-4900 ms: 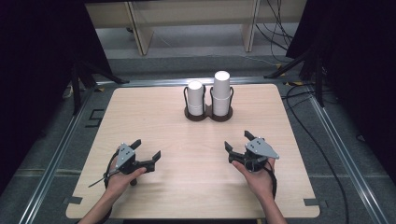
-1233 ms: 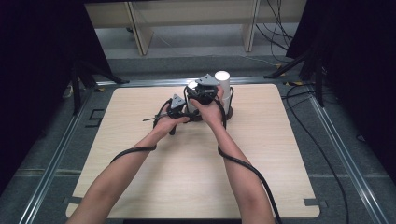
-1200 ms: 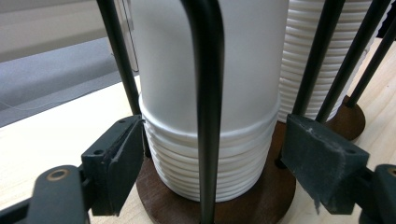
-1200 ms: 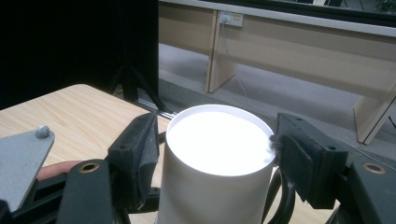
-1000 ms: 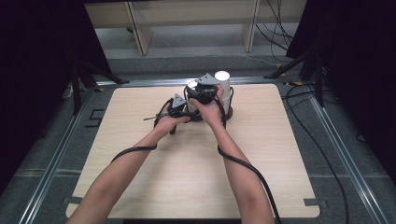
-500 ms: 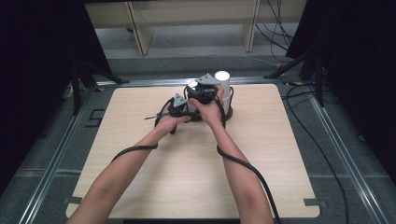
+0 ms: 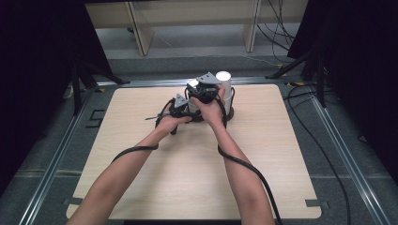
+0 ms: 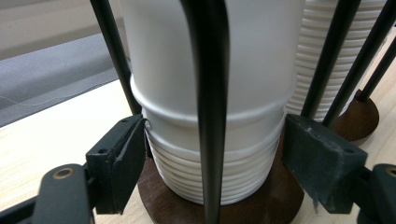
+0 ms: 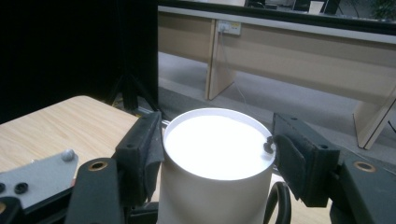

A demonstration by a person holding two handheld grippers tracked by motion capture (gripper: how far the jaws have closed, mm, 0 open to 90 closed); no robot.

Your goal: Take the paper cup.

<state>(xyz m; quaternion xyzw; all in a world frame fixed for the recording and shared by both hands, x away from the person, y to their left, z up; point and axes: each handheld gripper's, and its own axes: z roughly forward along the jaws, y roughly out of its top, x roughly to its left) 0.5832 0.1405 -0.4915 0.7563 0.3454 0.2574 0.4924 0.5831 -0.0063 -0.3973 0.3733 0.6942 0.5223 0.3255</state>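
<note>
From the high view, you have both forearms stretched to the far middle of the table (image 7: 141, 154), your left gripper (image 7: 179, 107) low beside the cup holder and your right gripper (image 7: 205, 89) raised above it, next to the second cup stack (image 7: 224, 86). In the left gripper view, your jaws straddle the ribbed base of the near cup stack (image 8: 210, 93) on its brown base disc (image 8: 159, 196), spread with the left pad touching and the right pad just clear; a black wire post (image 8: 210, 107) stands in front. These look like light, thin cups that will likely crush, so squeeze gently. In the right gripper view, your jaws flank the top cup (image 9: 217, 158) at its rim, not quite clamped.
</note>
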